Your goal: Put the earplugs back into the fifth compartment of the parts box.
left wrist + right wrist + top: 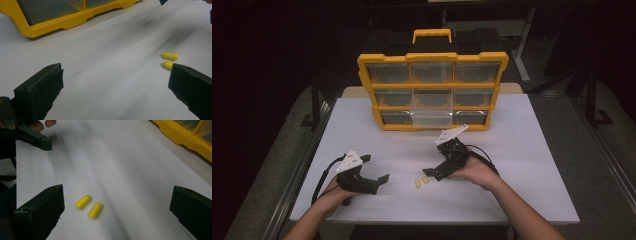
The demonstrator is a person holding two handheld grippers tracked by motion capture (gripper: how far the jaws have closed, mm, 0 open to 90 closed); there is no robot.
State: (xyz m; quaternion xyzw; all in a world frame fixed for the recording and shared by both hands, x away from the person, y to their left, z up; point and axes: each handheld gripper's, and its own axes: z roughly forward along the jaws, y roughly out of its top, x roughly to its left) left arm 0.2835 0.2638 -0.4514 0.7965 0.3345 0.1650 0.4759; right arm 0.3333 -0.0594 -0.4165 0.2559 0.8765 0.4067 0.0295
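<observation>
Currently two yellow earplugs lie side by side on the white counter (522, 150), near its front edge, between the two tools. In the high view the nearer-left plug (416, 184) and its neighbour (425, 179) sit close together without clearly touching; the right gripper view shows a narrow gap between them.

Right tool (432, 174): jaws wide, holding nothing, pointed down and left toward the plugs, which lie just ahead of its tips. Left tool (377, 172): jaws also wide and empty, resting near the counter's front left, with the plugs off to its right. In the left gripper view one plug is partly hidden behind the right-hand jaw.

A yellow organiser (432, 90) with clear drawers stands upright at the back of the counter, well apart from the plugs. One lower-middle drawer appears to stand out slightly; its contents cannot be made out.

Handling judgement: the plugs look like foam, so very light, soft and compressible, with rounded noses that may roll or skid on the smooth surface. A grip across the middle of the barrel, jaws square to its long axis, seems soundest. Closing gently should suffice; a hard pinch near the tapered tip risks squirting the plug out. Taking one at a time avoids nudging its neighbour
</observation>
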